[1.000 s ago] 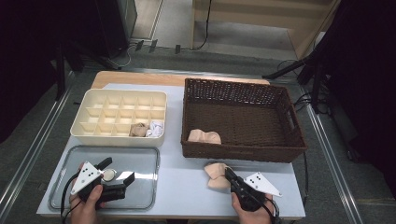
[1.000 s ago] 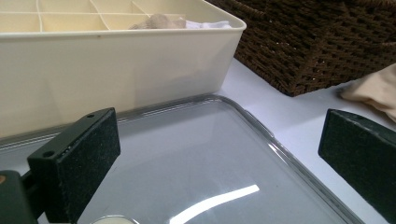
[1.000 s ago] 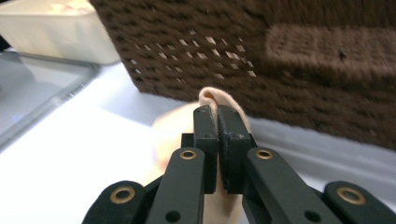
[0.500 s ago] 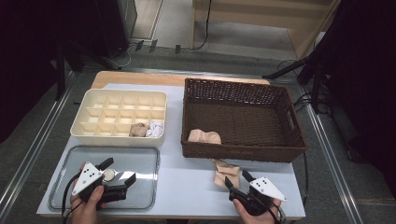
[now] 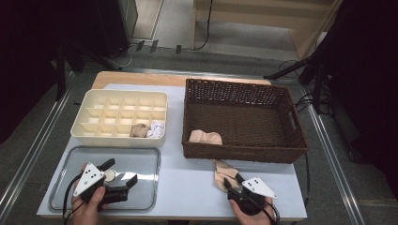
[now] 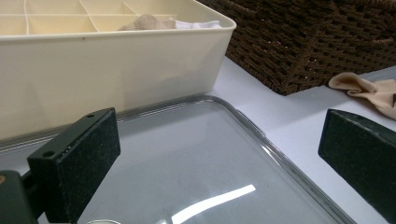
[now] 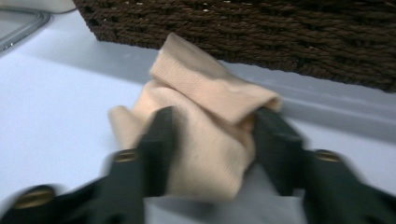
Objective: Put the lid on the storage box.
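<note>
Beige sock (image 7: 205,135) sits right between our right gripper's (image 7: 210,140) jaws, and we see both black jaws pressing its flanks, one on each side of the bunched fabric, so they are narrowed onto it. From the high view the sock (image 5: 223,171) lies on the pale worktop (image 5: 187,187), just in front of the wicker basket's (image 5: 244,153) near wall, with the right gripper (image 5: 233,185) at its near end. A second beige sock (image 5: 204,137) rests inside the basket, in its near left corner.

Over on the other side, our left gripper (image 5: 117,174) hangs above the clear tray (image 5: 150,154) with its jaws spread wide and nothing between them; in the left gripper view the tray's (image 6: 261,135) glossy surface shows between the two pads. Behind the tray stands the cream divider box (image 5: 119,115), with two rolled pieces in its near right compartments.

We can read no brand, label or writing anywhere.
</note>
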`<state>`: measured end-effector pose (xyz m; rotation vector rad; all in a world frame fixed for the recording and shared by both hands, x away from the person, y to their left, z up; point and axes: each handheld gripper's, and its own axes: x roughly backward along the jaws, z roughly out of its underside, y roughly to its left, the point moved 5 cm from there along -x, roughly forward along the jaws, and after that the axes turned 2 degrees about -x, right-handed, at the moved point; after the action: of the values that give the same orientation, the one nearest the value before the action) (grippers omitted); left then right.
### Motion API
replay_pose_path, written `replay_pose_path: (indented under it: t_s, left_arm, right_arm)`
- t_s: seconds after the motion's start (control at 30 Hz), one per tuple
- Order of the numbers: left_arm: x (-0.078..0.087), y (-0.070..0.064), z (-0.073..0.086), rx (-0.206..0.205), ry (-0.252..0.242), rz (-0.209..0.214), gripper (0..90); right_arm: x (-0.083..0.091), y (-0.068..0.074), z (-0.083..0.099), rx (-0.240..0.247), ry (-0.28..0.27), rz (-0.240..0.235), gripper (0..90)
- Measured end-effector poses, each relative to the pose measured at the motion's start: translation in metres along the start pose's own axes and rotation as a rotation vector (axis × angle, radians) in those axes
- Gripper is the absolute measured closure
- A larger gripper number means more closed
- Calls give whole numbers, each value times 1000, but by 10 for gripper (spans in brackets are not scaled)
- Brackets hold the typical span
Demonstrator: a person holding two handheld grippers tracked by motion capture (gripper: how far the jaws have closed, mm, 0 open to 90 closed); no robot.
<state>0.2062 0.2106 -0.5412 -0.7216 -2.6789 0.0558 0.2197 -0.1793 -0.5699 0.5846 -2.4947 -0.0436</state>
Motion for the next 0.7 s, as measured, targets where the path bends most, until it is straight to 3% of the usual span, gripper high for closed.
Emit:
replay_pose_path:
  t_s: [0.07,0.1,0.17,0.23,0.4,0.47,0.53,0.63,0.7]
  left_arm:
    - [0,0,0,0,1,1,0]
    - [0,-1,0,0,1,1,0]
    - [0,-1,0,-2,1,5,0]
    - [0,-1,0,-1,1,6,0]
    - [-1,-2,0,-5,2,6,0]
    - [-1,-3,0,-4,1,6,0]
    - [-1,-2,0,-4,0,6,0]
    - [0,-1,0,-3,2,5,0]
    - [0,-1,0,2,1,2,0]
  right_arm:
    - [1,0,0,-18,4,-21,815]
    - [1,2,0,-18,6,-29,835]
    - [1,5,-1,-16,-2,-46,843]
    - [2,14,-3,-29,-15,-96,846]
    - [4,46,-6,11,-44,-184,840]
    - [3,55,-5,17,-44,-207,807]
    - [1,62,-5,18,-59,-230,689]
    - [3,65,-8,13,-94,-237,531]
    - [6,63,-11,5,-120,-223,483]
